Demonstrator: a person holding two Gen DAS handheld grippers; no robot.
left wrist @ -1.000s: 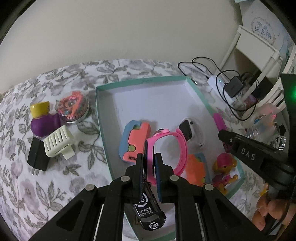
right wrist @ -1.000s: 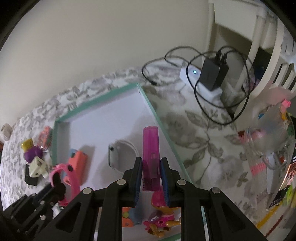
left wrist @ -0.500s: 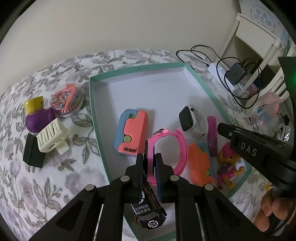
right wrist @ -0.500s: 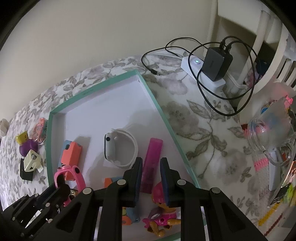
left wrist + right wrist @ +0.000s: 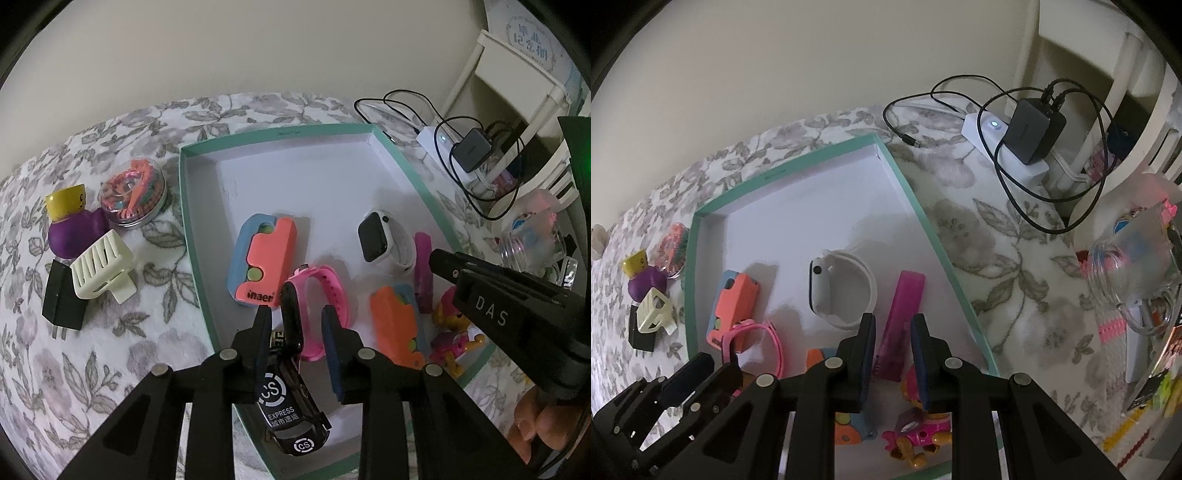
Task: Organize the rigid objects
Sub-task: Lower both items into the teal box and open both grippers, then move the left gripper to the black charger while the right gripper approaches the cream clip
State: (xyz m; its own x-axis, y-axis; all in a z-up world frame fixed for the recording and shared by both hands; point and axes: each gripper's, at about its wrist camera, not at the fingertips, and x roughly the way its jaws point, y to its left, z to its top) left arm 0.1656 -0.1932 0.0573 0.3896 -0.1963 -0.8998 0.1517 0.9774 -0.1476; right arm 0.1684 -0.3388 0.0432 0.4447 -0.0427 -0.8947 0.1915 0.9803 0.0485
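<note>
A teal-rimmed white tray (image 5: 273, 134) lies on the flowered cloth. My left gripper (image 5: 295, 328) stands over its near edge with its jaws opening. A pink watch (image 5: 325, 291) stands between the pads, and a gap shows on both sides. Under them lies a black toy car (image 5: 291, 413). My right gripper (image 5: 893, 328) hovers over the tray's right side, jaws a narrow gap apart. A magenta bar (image 5: 905, 299) lies flat on the tray floor below that gap, beside a white watch (image 5: 849, 291).
The tray also holds two orange-and-blue toys (image 5: 266, 262) (image 5: 395, 328) and a pink figure (image 5: 454, 332). Left of it sit a purple figure (image 5: 70, 225), a round tin (image 5: 133, 195), a cream plug (image 5: 99, 266) and a black charger (image 5: 61, 299). A power strip with cables (image 5: 469, 151) and a clear jar (image 5: 532, 240) are at the right.
My left jaws have parted from the pink watch, which now stands free in the tray. The magenta bar went from raised in my right gripper to lying flat beside the white watch.
</note>
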